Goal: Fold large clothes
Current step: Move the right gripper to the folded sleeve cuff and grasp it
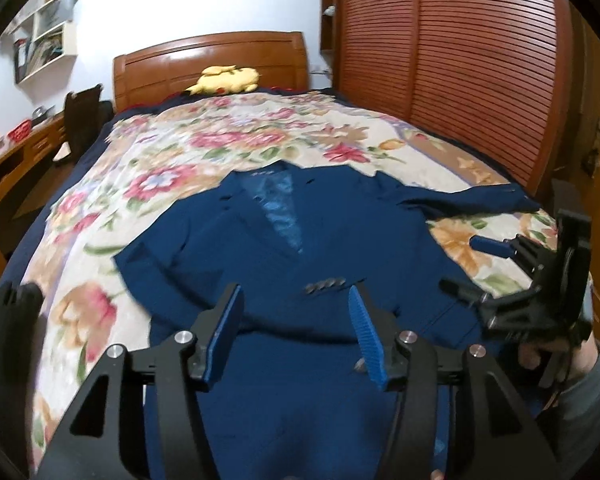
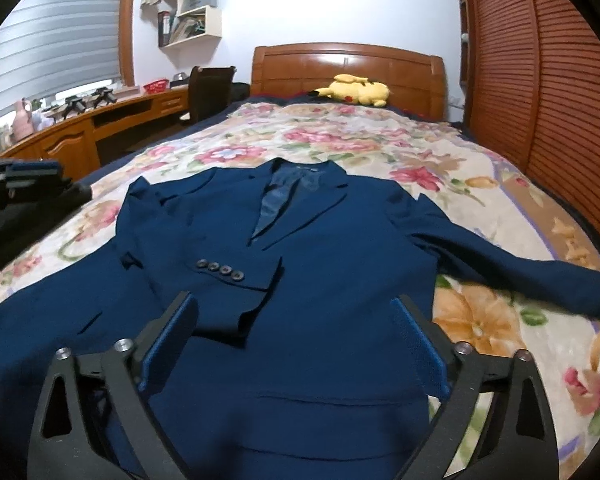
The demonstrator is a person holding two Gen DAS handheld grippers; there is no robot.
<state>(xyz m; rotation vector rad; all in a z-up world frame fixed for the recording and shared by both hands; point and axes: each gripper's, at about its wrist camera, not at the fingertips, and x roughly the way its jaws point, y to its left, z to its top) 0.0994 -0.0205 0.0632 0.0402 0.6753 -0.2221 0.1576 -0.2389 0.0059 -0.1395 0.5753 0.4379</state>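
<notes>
The blue jacket lay face up on the flowered bedspread, its collar toward the headboard and its hem toward me, so its long axis ran straight away from both my grippers. One sleeve was already folded across the chest, the cuff with its four buttons resting near the middle. The other sleeve stretched out flat over the bedspread to the right side, well apart from the body of the jacket.

My right gripper hovered above the lower front of the jacket with its jaws wide and nothing between them. My left gripper was over the hem, its jaws about half apart and also empty. The stretched sleeve lay to the right of both, so I judged the right gripper the nearer one to reach it.
</notes>
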